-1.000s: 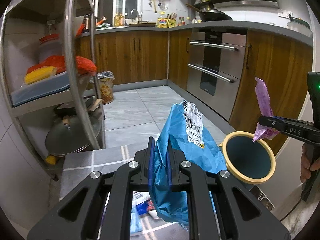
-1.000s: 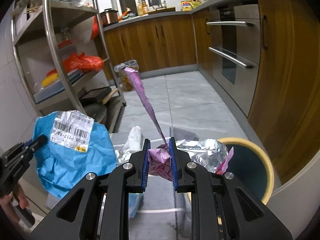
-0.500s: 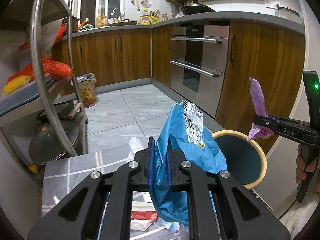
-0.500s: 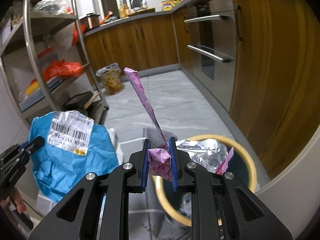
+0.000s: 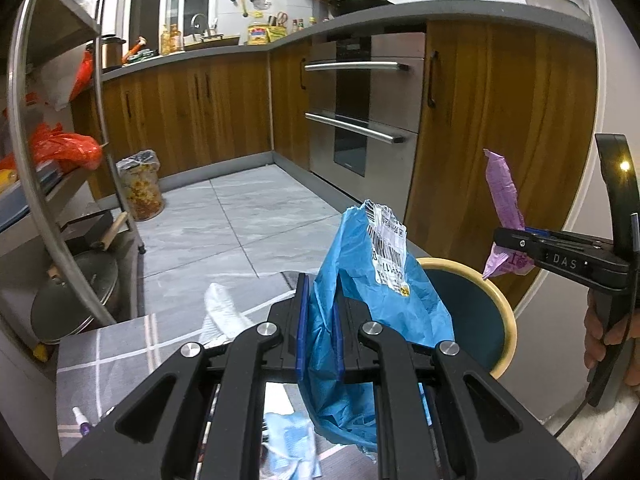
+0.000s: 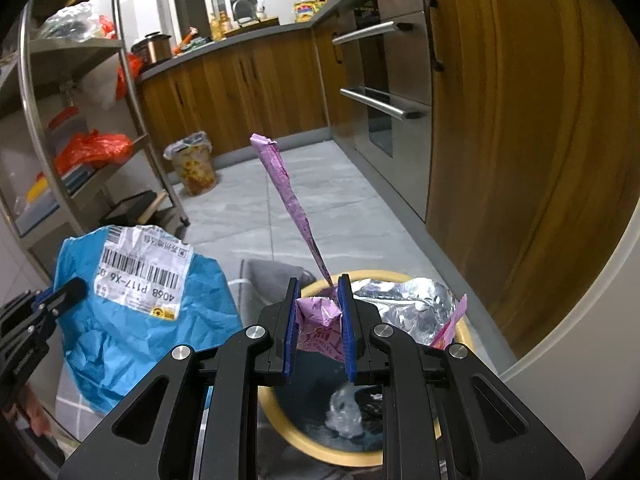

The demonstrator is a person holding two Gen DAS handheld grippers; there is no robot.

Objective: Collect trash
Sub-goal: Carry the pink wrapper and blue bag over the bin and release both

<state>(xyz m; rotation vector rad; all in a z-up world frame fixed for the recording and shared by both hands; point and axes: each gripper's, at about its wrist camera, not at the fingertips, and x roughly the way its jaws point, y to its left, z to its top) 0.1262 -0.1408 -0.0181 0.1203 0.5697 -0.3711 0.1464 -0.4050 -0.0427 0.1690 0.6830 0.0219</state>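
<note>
The left gripper [image 5: 319, 320] has its blue-padded jaws closed narrow on a crumpled blue plastic mailing bag [image 5: 384, 300] with a white barcode label. The bag passes between the two pads: its upper part fans up and to the right above the fingertips, while its lower part hangs below them. In the right wrist view the same bag [image 6: 132, 312] fills the lower left, pinched at its left edge by the black tip of the left gripper [image 6: 60, 296].

The right gripper [image 6: 318, 320] holds a purple foil snack wrapper [image 6: 316, 312]. Compared with half a second ago, its jaws stand visibly wider apart, though the crumpled middle of the wrapper is still lodged between the pads. A long twisted tail of the wrapper rises above the fingertips, and the silver inner side spreads out to the right of the jaws. From the left wrist view the wrapper [image 5: 502, 200] shows as a purple strip standing above the right gripper [image 5: 512, 240].

Directly below the right gripper is a round dark-teal waste bin with a cream-yellow rim [image 6: 320, 446]; pale crumpled trash lies at its bottom. In the left wrist view the bin [image 5: 506, 312] sits just right of the blue bag and under the wrapper. The bin stands at the edge of a grey cloth with white lines [image 5: 112, 352], which carries scattered packaging [image 5: 288, 436].
</note>
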